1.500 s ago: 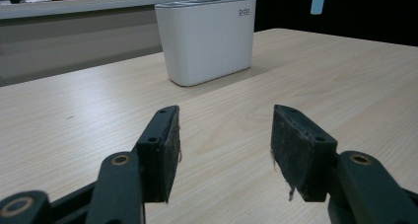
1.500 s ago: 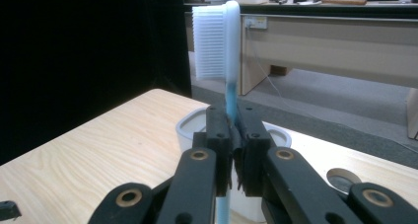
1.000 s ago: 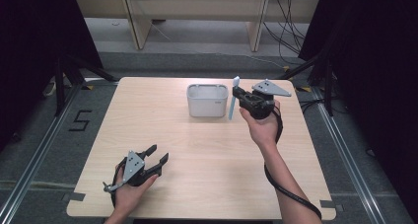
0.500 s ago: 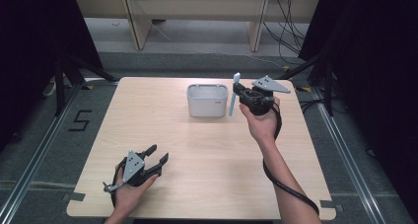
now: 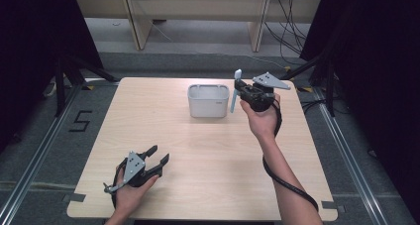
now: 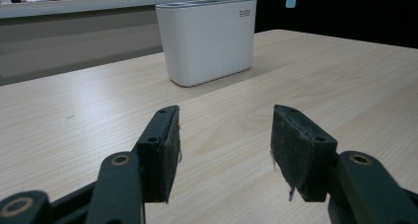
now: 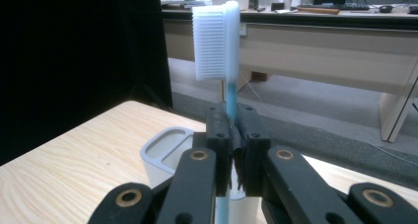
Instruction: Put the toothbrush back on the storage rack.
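The right gripper [image 5: 237,93], fingers clamped on the toothbrush [image 5: 236,92], has barely shifted beside the white holder [image 5: 208,100]; insertion remains. The left gripper [image 5: 157,161] rests wide.

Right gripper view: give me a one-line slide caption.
Right gripper clamps a blue toothbrush upright, bristles up, above the white holder on the wooden table.

The toothbrush [image 7: 227,93] handle gets swallowed by the right gripper [image 7: 235,135] jaws, and its lower end runs off the bottom edge. The white holder [image 7: 165,152] sits mostly hidden behind them, its logo [image 6: 245,13] too small to read.
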Demonstrator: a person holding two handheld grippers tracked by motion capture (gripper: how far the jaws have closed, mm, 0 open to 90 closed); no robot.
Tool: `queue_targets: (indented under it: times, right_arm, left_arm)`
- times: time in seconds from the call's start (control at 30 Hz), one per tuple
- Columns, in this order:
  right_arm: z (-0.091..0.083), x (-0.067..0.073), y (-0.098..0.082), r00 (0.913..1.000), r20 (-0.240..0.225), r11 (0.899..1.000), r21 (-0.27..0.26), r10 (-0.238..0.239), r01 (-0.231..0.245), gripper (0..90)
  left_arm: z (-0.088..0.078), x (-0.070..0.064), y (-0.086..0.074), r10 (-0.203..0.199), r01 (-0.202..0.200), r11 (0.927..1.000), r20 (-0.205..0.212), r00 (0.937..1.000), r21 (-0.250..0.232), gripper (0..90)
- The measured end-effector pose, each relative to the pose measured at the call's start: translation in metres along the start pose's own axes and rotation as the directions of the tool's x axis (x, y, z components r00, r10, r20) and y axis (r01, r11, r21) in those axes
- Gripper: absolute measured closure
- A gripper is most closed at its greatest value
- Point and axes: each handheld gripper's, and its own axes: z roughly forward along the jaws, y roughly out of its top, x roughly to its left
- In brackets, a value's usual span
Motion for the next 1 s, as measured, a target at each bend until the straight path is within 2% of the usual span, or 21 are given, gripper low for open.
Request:
queue_targets:
  times: [0.07, 0.1, 0.13, 0.17, 0.43, 0.5, 0.67, 0.7, 0.77, 0.83, 0.9, 1.0]
  right_arm:
    - [0.000, 0.000, 0.001, 0.9999, 0.009, 1.000, -0.005, 0.010, -0.009, 86.3]
    - [0.001, -0.002, 0.002, 0.9999, 0.009, 1.000, -0.006, -0.012, 0.013, 86.3]
    - [0.002, -0.002, 0.002, 0.9998, 0.014, 1.000, -0.009, -0.014, 0.014, 86.3]
    - [0.002, -0.001, 0.003, 0.9999, 0.013, 1.000, -0.006, 0.005, -0.005, 86.3]
    - [0.008, -0.003, 0.005, 0.9998, 0.018, 1.000, -0.011, -0.006, 0.006, 86.3]
    - [0.010, -0.003, 0.006, 0.9998, 0.018, 1.000, -0.006, 0.011, -0.011, 86.3]
    - [0.013, -0.005, 0.008, 0.9998, 0.022, 1.000, -0.015, -0.003, 0.003, 86.3]
    - [0.014, -0.004, 0.008, 0.9996, 0.020, 1.000, -0.008, 0.020, -0.019, 86.3]
    - [0.015, -0.006, 0.009, 0.9996, 0.029, 1.000, -0.014, -0.002, 0.002, 86.3]
    - [0.016, -0.005, 0.010, 0.9995, 0.024, 1.000, -0.014, 0.019, -0.019, 86.3]
    - [0.017, -0.007, 0.010, 0.9997, 0.025, 1.000, -0.014, 0.008, -0.007, 86.3]
    - [0.019, -0.007, 0.011, 0.9994, 0.030, 1.000, -0.016, 0.020, -0.020, 86.3]
  left_arm:
    - [0.000, 0.000, 0.000, 0.000, 0.000, 1.0000, -0.001, 1.0000, 0.001, 44.2]
    - [0.000, 0.000, 0.000, 0.001, -0.001, 1.0000, 0.000, 1.0000, 0.000, 44.3]
    - [0.000, 0.000, 0.000, 0.001, -0.001, 1.0000, 0.000, 1.0000, 0.000, 44.3]
    - [0.000, 0.000, 0.000, 0.001, -0.001, 1.0000, 0.000, 1.0000, -0.001, 44.3]
    - [0.000, 0.000, 0.000, -0.001, 0.001, 1.0000, 0.002, 1.0000, 0.001, 44.3]
    - [0.000, 0.000, 0.000, -0.001, 0.001, 1.0000, 0.000, 1.0000, 0.001, 44.3]
    - [0.000, 0.000, 0.000, -0.001, 0.001, 1.0000, 0.000, 1.0000, 0.002, 44.3]
    - [0.000, 0.000, 0.000, -0.001, 0.001, 1.0000, 0.000, 1.0000, 0.001, 44.3]
    - [0.000, 0.000, 0.000, -0.001, 0.001, 1.0000, 0.002, 1.0000, 0.003, 44.3]
    - [0.000, 0.000, 0.000, 0.000, 0.000, 1.0000, 0.001, 1.0000, 0.002, 44.3]
    - [0.000, 0.000, 0.000, 0.000, 0.000, 1.0000, 0.001, 1.0000, 0.002, 44.3]
    - [0.000, 0.000, 0.000, 0.001, -0.001, 1.0000, 0.001, 1.0000, 0.003, 44.3]
